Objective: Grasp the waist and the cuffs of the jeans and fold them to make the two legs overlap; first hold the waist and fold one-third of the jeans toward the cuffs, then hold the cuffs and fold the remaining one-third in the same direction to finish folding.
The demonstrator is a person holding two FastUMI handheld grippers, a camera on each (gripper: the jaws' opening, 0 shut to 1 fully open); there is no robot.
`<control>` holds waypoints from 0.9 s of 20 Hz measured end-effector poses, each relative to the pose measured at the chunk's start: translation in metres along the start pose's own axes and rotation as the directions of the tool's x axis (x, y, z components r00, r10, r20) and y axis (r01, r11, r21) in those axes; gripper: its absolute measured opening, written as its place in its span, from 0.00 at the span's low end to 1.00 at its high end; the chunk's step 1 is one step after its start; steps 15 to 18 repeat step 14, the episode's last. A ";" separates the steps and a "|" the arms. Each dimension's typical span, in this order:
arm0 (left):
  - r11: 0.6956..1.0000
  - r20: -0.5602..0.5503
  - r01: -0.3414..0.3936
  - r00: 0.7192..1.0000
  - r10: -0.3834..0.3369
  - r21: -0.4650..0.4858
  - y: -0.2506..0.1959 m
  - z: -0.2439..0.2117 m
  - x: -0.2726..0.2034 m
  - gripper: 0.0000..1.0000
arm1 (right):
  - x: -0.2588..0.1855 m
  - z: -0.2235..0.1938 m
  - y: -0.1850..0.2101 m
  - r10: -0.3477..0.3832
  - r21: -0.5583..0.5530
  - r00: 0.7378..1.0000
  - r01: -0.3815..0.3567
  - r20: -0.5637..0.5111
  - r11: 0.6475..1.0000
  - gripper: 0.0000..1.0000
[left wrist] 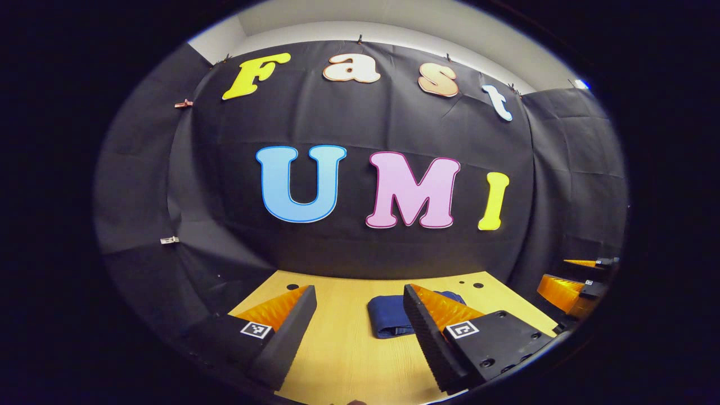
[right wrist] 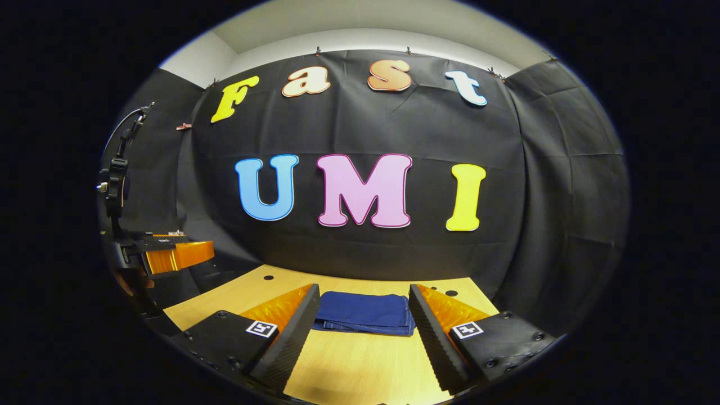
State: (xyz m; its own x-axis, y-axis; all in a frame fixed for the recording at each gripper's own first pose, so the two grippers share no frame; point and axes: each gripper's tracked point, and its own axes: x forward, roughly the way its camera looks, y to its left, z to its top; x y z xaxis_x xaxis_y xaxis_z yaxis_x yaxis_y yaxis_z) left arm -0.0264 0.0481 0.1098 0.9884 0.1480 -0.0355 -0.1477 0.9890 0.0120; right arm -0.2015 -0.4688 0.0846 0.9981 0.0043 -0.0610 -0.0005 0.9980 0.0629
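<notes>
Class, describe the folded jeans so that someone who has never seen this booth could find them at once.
Start at the wooden table that stands against the black cloth wall. Near its far edge, close to the wall, lies a compact bundle: the jeans. They are the only dark blue cloth on the pale wood, folded flat into a neat rectangle.

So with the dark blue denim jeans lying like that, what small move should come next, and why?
Probably none beyond drawing both grippers back. The dark blue denim jeans lie as a compact folded stack on the pale wooden table, which looks finished. The right gripper and left gripper are both open, off the cloth and holding nothing.
</notes>
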 end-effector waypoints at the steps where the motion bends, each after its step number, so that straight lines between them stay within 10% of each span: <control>1: 1.000 0.002 -0.001 1.000 0.001 -0.002 0.003 0.000 -0.001 0.97 | 0.000 0.002 -0.002 -0.008 0.008 1.000 0.008 0.009 1.000 0.96; 18: 0.994 0.025 0.101 0.994 -0.102 0.041 -0.014 0.000 0.007 0.97 | -0.012 -0.009 -0.014 -0.090 0.027 0.996 0.091 -0.029 0.996 0.96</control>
